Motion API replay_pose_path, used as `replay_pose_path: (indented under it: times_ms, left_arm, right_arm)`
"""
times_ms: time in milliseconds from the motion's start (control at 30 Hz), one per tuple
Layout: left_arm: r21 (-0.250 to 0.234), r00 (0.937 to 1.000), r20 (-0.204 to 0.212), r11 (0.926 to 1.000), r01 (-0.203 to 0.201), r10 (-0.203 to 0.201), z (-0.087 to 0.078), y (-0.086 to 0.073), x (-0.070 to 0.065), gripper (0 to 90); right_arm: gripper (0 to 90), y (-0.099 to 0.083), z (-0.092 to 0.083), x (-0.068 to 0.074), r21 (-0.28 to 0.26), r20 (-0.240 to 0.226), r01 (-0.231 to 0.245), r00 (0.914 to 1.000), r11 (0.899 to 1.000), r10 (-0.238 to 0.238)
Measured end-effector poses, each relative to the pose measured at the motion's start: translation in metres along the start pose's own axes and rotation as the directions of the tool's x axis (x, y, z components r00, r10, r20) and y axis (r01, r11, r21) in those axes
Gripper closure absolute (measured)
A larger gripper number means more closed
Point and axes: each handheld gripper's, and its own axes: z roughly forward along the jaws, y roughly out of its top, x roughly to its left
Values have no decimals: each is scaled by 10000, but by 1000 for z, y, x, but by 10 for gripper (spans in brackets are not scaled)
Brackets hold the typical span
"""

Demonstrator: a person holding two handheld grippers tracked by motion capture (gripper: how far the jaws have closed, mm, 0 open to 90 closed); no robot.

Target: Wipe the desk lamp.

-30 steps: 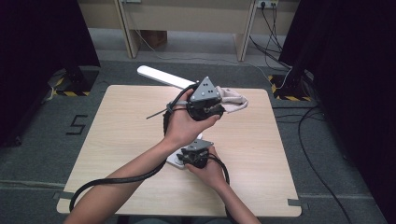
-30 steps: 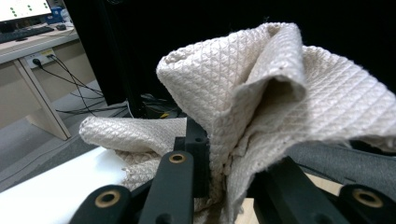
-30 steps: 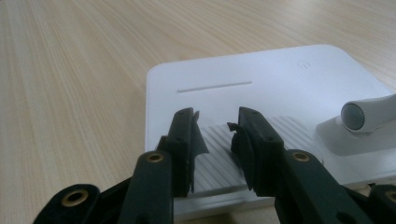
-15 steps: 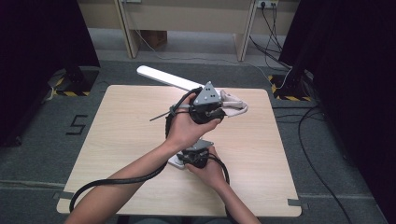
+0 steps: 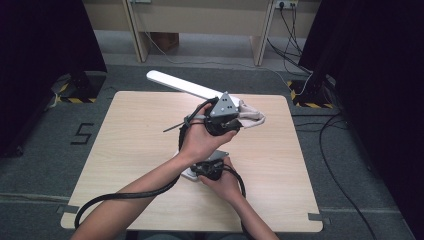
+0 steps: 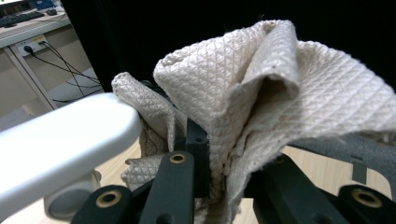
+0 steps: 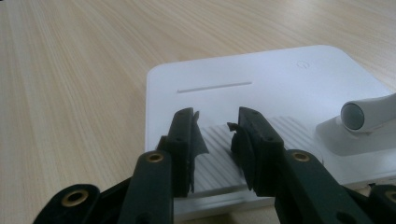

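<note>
Between the left tongs (image 6: 205,186), clamped tight, bunches the beige quilted cloth (image 6: 261,93) beside the white lamp arm (image 6: 60,140); right tongs (image 7: 215,140) gape half-wide over the white lamp base (image 7: 261,79).

At the centre of the frame a desk lamp stands on the table (image 5: 125,150), its base (image 5: 192,172) toward the near edge and its long arm (image 5: 185,86) slanting up to the upper left, past the table's far edge. The left gripper (image 5: 239,117) sits just right of the arm's middle, above the base, with a cloth (image 5: 251,116) bunched between its jaws and spilling to the right. The right gripper (image 5: 209,167) rests low over the base, its jaws (image 7: 215,140) apart above the base's ribbed patch, the arm's hinge (image 7: 359,116) to their right.
</note>
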Motion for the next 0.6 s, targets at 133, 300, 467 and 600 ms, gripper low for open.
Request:
replay_pose_path:
  times_ms: [133, 300, 467, 600]
  left_arm:
    - [99, 9999, 48, 9999, -119, 118, -8, -8, -1, 806]
    - [347, 9999, -70, 9994, 75, -73, -18, -25, 6, 807]
    - [101, 9991, -131, 9991, 409, -407, -38, -36, 12, 809]
    - [-42, 9974, -328, 9980, 638, -640, -56, -45, 19, 810]
  right_arm:
    - [674, 0, 0, 0, 9, 21, 1, 10000, 10000, -2]
    - [674, 0, 0, 0, -5, 14, 37, 10000, 10000, -37]
    - [674, -1, 0, 1, -63, 33, -30, 10000, 10000, 30]
    - [674, -1, 0, 1, -42, 14, -24, 10000, 10000, 24]
